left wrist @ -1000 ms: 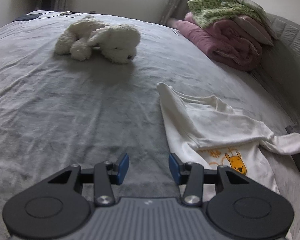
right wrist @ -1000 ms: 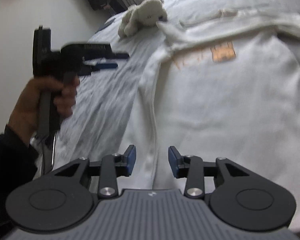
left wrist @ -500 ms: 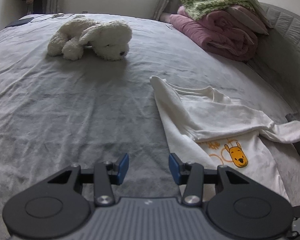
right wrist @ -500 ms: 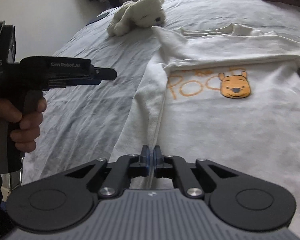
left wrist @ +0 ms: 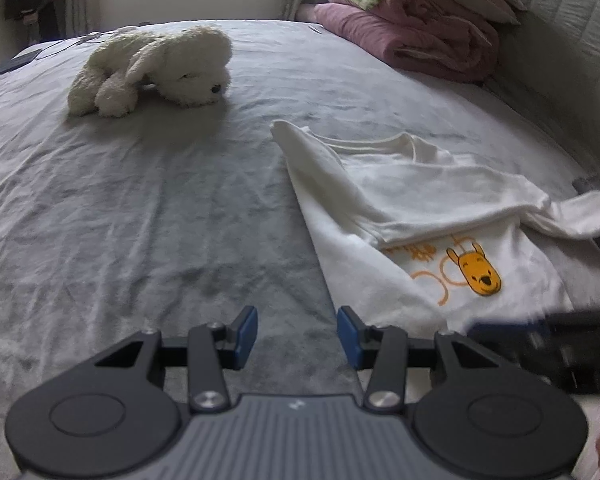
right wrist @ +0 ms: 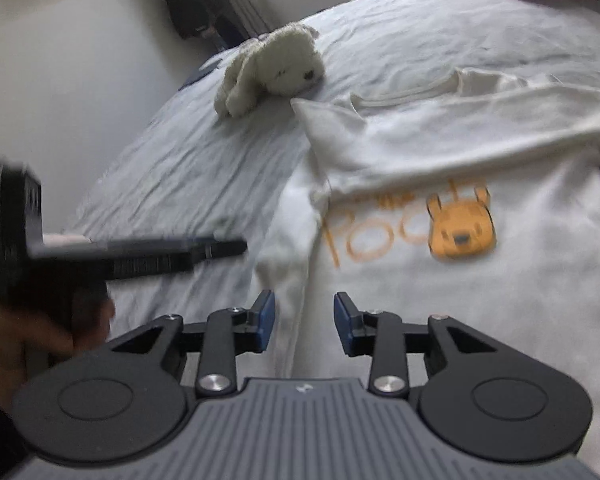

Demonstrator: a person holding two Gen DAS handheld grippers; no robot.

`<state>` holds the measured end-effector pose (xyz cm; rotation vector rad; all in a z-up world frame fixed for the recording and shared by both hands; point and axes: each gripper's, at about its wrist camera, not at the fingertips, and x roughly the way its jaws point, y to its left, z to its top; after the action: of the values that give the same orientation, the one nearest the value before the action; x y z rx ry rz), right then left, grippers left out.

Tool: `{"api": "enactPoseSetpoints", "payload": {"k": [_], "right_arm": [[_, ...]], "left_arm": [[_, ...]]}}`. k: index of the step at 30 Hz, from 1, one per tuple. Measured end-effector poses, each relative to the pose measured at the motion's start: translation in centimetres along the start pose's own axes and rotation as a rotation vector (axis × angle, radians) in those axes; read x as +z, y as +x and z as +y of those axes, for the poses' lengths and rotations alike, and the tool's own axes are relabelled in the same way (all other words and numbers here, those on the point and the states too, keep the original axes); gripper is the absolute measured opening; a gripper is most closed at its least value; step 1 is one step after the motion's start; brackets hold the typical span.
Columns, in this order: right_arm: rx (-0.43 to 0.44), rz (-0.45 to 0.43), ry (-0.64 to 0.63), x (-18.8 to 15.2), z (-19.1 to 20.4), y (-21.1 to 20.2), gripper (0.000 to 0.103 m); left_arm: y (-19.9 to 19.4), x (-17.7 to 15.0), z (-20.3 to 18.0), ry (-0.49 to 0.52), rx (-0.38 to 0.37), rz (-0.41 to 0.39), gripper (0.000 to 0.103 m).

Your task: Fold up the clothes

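The white cotton T-shirt with an orange bear print (right wrist: pixel 440 184) lies spread on the grey crumpled bedsheet (left wrist: pixel 140 208), its long axis running away from both cameras, collar at the far end near the fluffy white plush dog (left wrist: pixel 152 70) and hem towards the person. Its upper part is already doubled down across the chest, one sleeve trailing off towards the bed's padded side. What the next move seems to turn on is the shirt's left long edge, a rolled fold that runs straight up from between the fingers of the right gripper (right wrist: pixel 305 320). That gripper hangs directly over this edge, tilted down at the cloth, and its jaws are opening with nothing pinched between the blue pads, so it is the nearer one. The left gripper (left wrist: pixel 297 332) hovers over bare sheet just left of the same edge, also pitched downward, jaws set at a middling gap and empty; in the right wrist view it shows side-on, blurred, held in a hand (right wrist: pixel 32 332). Folded pink blankets (left wrist: pixel 420 36) sit well apart at the headboard.
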<state>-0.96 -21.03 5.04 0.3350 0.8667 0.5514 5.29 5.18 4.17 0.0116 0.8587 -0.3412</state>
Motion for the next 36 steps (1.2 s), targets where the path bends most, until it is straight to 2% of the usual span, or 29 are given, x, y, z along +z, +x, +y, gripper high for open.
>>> {"api": "enactPoseSetpoints", "payload": {"k": [4, 5, 7, 10, 11, 13, 14, 15, 16, 18, 21, 24, 26, 28, 34, 36], "right_arm": [[0.054, 0.039, 0.016, 1.8, -0.3, 2.4, 0.036], [0.045, 0.057, 0.010, 1.9, -0.3, 3.1, 0.034], [-0.050, 0.090, -0.048, 1.5, 0.0, 4.1, 0.013], [-0.084, 0.084, -0.135, 0.8, 0.2, 4.0, 0.012], [-0.086, 0.084, -0.140, 0.8, 0.1, 3.8, 0.012], [-0.057, 0.071, -0.106, 1.4, -0.7, 3.3, 0.027], [-0.046, 0.052, -0.089, 1.8, -1.1, 3.0, 0.031], [-0.035, 0.026, -0.061, 2.4, -1.6, 2.7, 0.040], [-0.022, 0.009, -0.026, 3.0, -2.2, 2.4, 0.044], [0.007, -0.015, 0.088, 4.2, -3.9, 2.5, 0.044], [0.004, -0.018, 0.251, 5.4, -6.2, 4.0, 0.044], [0.019, -0.040, 0.365, 5.9, -7.4, 5.1, 0.044], [-0.021, -0.058, 0.345, 6.1, -6.9, 5.4, 0.040], [-0.064, -0.075, 0.319, 6.2, -6.4, 5.7, 0.009], [-0.130, -0.228, 0.185, 7.1, -5.2, 2.9, 0.007], [-0.156, -0.176, 0.180, 7.6, -5.7, 4.1, 0.007]], "left_arm": [[0.3, -0.2, -0.4, 0.024, -0.013, 0.011, 0.045], [0.5, -0.3, -0.5, 0.030, -0.011, 0.019, 0.045], [1.0, -0.6, -0.9, 0.050, -0.002, 0.039, 0.045], [1.3, -0.9, -1.5, 0.092, 0.005, 0.049, 0.045], [1.4, -0.9, -1.6, 0.099, 0.003, 0.048, 0.045], [1.3, -0.8, -1.4, 0.090, 0.001, 0.045, 0.045], [1.2, -0.7, -1.2, 0.083, 0.002, 0.042, 0.046], [1.2, -0.7, -1.0, 0.077, 0.004, 0.040, 0.046], [1.1, -0.8, -1.0, 0.075, 0.004, 0.039, 0.046], [1.2, -0.8, -1.0, 0.073, 0.002, 0.037, 0.046], [1.3, -0.9, -1.4, 0.082, -0.003, 0.035, 0.046], [1.6, -1.0, -1.7, 0.099, 0.003, 0.037, 0.046], [1.8, -1.1, -1.8, 0.107, 0.008, 0.043, 0.047], [2.0, -1.2, -1.7, 0.107, 0.010, 0.050, 0.047], [2.1, -1.3, -1.7, 0.113, 0.017, 0.059, 0.048], [2.1, -1.4, -1.7, 0.114, 0.017, 0.059, 0.048]]}}
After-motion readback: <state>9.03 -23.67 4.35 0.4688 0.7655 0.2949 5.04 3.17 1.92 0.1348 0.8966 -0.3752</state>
